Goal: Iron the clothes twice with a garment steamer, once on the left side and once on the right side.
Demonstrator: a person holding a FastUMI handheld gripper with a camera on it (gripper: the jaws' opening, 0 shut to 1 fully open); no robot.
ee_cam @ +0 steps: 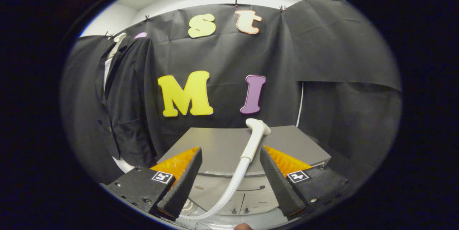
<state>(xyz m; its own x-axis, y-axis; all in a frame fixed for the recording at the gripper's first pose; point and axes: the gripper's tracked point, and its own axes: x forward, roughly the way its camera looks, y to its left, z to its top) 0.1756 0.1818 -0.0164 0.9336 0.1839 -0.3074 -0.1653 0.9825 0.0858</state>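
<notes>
In the gripper view, the task looked to be at its very start or between passes: the garment steamer head [255, 129] lay on the grey table [215, 144], its white handle running down into a pale hose [229, 187] that curved off the near edge toward the steamer's base unit [229, 190] below. The dark jacket [125, 104] hung on a white hanger [118, 40] against the booth's black cloth wall [322, 61], well apart from the steamer head and off to the left of the fingers. Nothing in the picture showed either side of the jacket as steamed, so both passes had, by my judgement, yet to be made, or at least the tool was not in hand. The gripper [231, 171] was held low and level, pointing forward over the table, its fingers [186, 180] spread wide. The handle and hose passed between them, nearer the right finger, and neither finger seemed to press on it. A fingertip [243, 226] of the person peeked in below.
</notes>
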